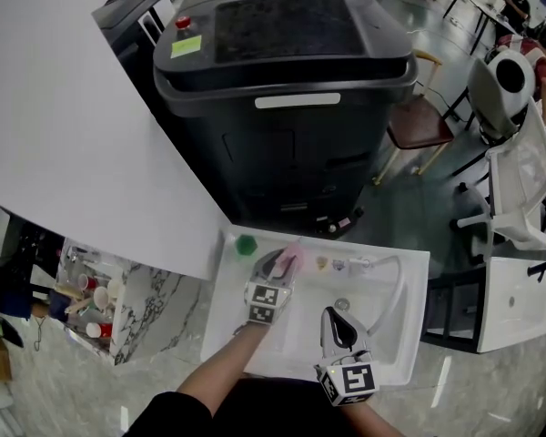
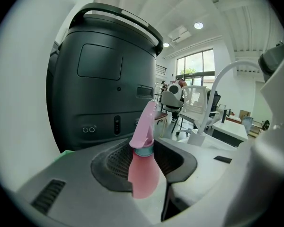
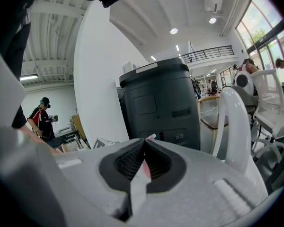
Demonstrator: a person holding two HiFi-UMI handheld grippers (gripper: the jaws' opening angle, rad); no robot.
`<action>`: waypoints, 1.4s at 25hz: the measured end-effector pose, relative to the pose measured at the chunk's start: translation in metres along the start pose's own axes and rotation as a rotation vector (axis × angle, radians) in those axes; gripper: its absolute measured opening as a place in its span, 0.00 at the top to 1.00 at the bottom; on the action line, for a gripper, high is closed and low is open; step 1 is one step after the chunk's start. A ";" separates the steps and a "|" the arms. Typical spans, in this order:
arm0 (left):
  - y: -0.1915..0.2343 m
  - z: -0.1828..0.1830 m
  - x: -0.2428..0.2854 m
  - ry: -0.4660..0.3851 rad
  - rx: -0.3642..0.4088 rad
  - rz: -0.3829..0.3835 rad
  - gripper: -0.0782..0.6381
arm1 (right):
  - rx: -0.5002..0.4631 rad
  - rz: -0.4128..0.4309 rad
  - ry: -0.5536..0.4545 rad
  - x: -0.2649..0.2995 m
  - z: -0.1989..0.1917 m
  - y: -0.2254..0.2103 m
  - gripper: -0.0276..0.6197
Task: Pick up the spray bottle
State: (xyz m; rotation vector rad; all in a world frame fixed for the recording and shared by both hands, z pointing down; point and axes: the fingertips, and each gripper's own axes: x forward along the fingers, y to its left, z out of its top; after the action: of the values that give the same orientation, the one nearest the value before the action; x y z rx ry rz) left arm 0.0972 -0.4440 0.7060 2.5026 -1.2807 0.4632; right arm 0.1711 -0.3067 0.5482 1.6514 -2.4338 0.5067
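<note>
A pink spray bottle (image 1: pixel 290 259) with a teal collar stands at the back left of a white sink (image 1: pixel 226 330). My left gripper (image 1: pixel 280 266) reaches it from the near side. In the left gripper view the spray bottle (image 2: pixel 143 174) stands upright between the two dark pads, which lie against its neck and shoulder on both sides, so that gripper (image 2: pixel 144 156) is shut on it. My right gripper (image 1: pixel 338 322) hovers over the sink basin to the right, apart from the bottle. Its jaws (image 3: pixel 144 148) meet at the tips with nothing held.
A white curved faucet (image 1: pixel 396 285) rises at the sink's back right. A green object (image 1: pixel 246 244) and two small items (image 1: pixel 329 264) sit on the back ledge. A large black machine (image 1: pixel 291 107) stands behind the sink, a white wall (image 1: pixel 73 135) to the left, a chair (image 1: pixel 419 121) to the right.
</note>
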 end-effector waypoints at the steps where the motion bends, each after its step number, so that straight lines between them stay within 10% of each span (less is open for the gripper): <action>1: 0.000 -0.001 -0.003 -0.002 0.000 -0.001 0.68 | 0.006 -0.001 -0.003 -0.001 0.000 -0.001 0.96; 35: -0.046 0.063 -0.303 -0.260 -0.037 -0.110 0.69 | -0.009 -0.169 -0.113 -0.120 0.000 0.116 0.96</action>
State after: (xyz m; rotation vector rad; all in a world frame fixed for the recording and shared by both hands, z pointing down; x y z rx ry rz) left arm -0.0229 -0.2234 0.5200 2.6508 -1.2168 0.0894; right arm 0.1096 -0.1636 0.4885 1.9097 -2.3383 0.3866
